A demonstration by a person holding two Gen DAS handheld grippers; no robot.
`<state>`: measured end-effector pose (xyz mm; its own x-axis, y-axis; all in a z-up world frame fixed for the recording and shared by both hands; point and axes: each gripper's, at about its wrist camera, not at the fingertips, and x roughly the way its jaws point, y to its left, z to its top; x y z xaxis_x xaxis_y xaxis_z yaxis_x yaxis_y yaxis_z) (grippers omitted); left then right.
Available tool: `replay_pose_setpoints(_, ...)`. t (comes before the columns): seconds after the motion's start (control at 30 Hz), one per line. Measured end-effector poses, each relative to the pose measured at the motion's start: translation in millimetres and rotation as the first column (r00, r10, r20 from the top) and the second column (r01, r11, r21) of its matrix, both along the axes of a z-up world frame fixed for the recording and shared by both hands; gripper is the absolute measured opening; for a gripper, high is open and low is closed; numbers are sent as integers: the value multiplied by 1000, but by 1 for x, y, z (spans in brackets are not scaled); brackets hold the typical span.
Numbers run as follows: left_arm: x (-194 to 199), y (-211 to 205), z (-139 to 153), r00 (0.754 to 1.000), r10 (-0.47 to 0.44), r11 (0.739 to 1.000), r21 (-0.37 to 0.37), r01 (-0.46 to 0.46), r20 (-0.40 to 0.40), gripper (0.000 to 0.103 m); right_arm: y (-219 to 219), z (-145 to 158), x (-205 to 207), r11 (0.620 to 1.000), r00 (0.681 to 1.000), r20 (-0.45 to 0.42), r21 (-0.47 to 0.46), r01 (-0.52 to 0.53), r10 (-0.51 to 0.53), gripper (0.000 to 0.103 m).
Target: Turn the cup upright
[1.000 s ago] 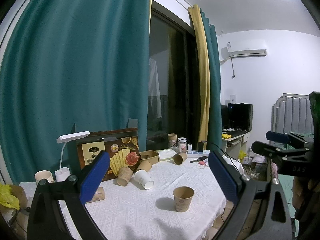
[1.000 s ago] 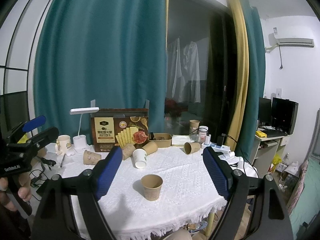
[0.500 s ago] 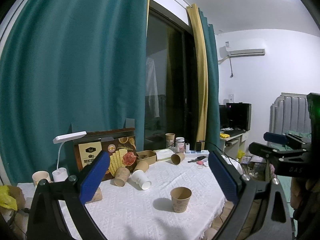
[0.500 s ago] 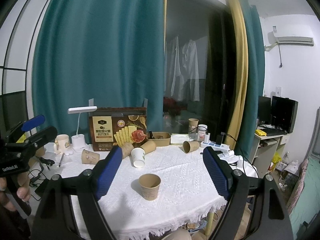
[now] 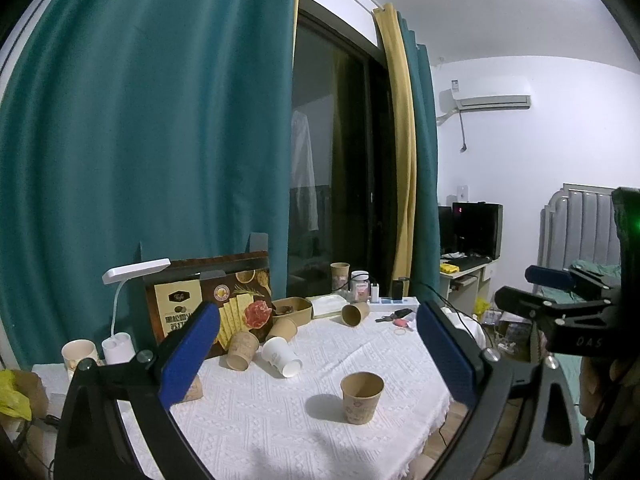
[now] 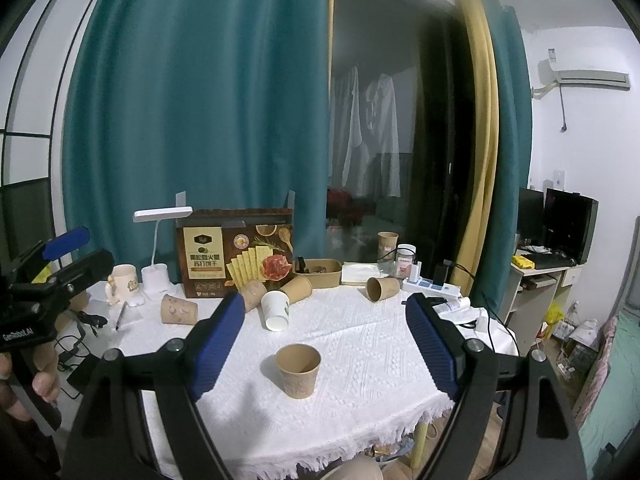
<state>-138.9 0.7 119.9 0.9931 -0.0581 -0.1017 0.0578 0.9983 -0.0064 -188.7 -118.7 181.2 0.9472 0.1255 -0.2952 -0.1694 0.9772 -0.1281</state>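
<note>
Brown paper cup (image 6: pixel 298 369), tapered, upright on bench (image 6: pixel 360 344) with white embossed cloth; left tongs (image 5: pixel 318 354) and right tongs (image 6: pixel 326 342) wide, empty

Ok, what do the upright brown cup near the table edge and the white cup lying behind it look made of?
Upright brown cup: looks like kraft paper, matte, with a thin rolled rim and faint print. White cup: probably coated paper, smooth and slightly brighter, lying on its side; plastic can't be ruled out. Both rest on the textured white tablecloth.

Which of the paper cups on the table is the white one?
The white cup lies on its side in the middle of the table, its mouth toward the camera. Every other paper cup is brown, like the upright brown cup in front.
</note>
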Motion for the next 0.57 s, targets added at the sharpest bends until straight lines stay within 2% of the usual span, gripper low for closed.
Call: replay_pose_setpoints(0.57,0,-3,-3,1000,-6,1000,-6,6,-2,99,-2,-4,4,1000,1000,-13,-3,-3,3,81)
